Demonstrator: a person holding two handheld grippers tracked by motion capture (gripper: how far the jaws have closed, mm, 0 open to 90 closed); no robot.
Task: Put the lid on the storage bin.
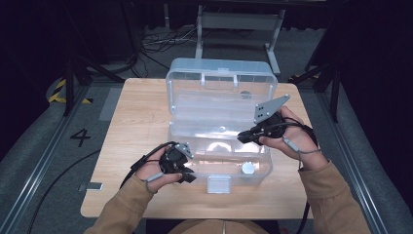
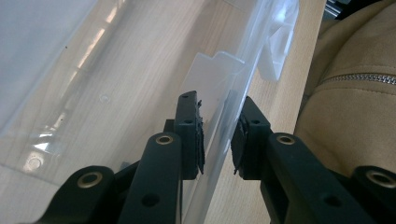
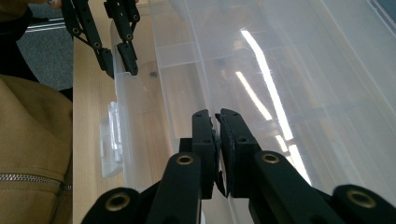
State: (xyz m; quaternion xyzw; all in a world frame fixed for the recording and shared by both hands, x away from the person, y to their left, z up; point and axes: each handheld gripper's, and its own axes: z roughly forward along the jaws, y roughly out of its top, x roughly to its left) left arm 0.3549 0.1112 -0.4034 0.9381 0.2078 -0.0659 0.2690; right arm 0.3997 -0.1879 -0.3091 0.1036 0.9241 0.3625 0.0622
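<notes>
A clear plastic box (image 1: 195, 158) stands on the wooden table (image 1: 136, 117) with its lid (image 1: 221, 78) tipped up at the back. My left gripper (image 1: 187, 178) straddles the box's front wall (image 2: 219, 112), one pad inside and one outside, with small gaps on both sides; the same is seen in the right gripper view (image 3: 120, 60). My right gripper (image 1: 241, 138) reaches over the middle of the box. Its jaws (image 3: 217, 135) are pressed together on the thin rim of a clear inner tray (image 3: 187, 51).
A white latch (image 1: 218, 184) hangs on the box's front wall near the table's front edge. A small white round piece (image 1: 249, 168) lies in the box at the front right. A tan jacket (image 3: 32, 140) is close behind the front edge. Cables trail over the floor behind.
</notes>
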